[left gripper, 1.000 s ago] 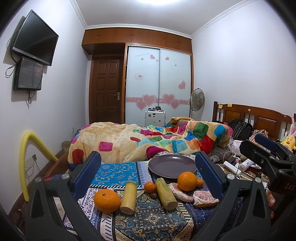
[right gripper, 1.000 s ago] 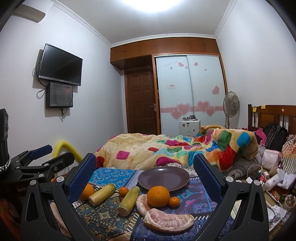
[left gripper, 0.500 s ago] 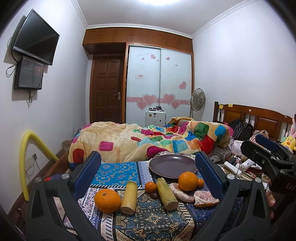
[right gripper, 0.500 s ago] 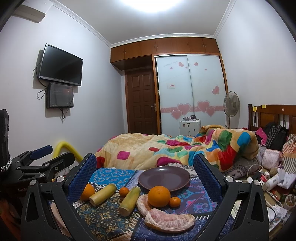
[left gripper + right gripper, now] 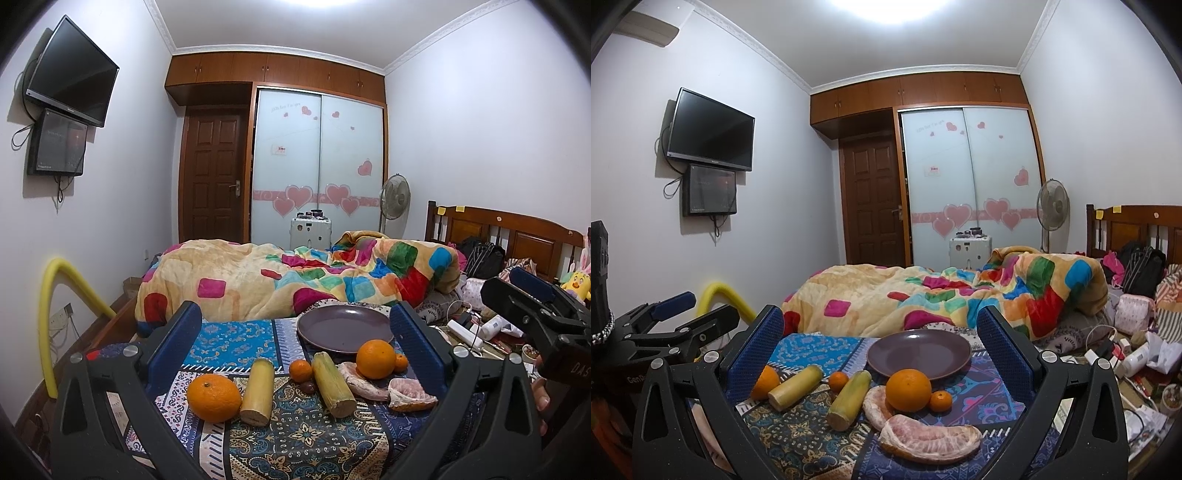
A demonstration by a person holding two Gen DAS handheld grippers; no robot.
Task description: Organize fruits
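An empty purple plate (image 5: 345,328) (image 5: 919,349) lies on a patterned cloth (image 5: 295,439). In front of it lie two big oranges (image 5: 213,397) (image 5: 375,359), two small tangerines (image 5: 300,370) (image 5: 940,401), two sugarcane pieces (image 5: 258,391) (image 5: 333,384) and two peeled pomelo segments (image 5: 929,443) (image 5: 875,402). My left gripper (image 5: 295,328) is open, held back from the fruit with nothing between its blue pads. My right gripper (image 5: 881,325) is open too, empty, facing the nearer orange (image 5: 908,384). Each gripper appears at the edge of the other's view.
A colourful quilt (image 5: 295,277) is bunched on the bed behind the plate. Cables, bottles and bags (image 5: 1123,354) clutter the right side. A yellow foam tube (image 5: 62,291) curves at the left wall. A fan (image 5: 395,195) and wardrobe (image 5: 317,173) stand at the back.
Both views have drifted only slightly. The fruit and the plate have not moved, and both grippers stay open.
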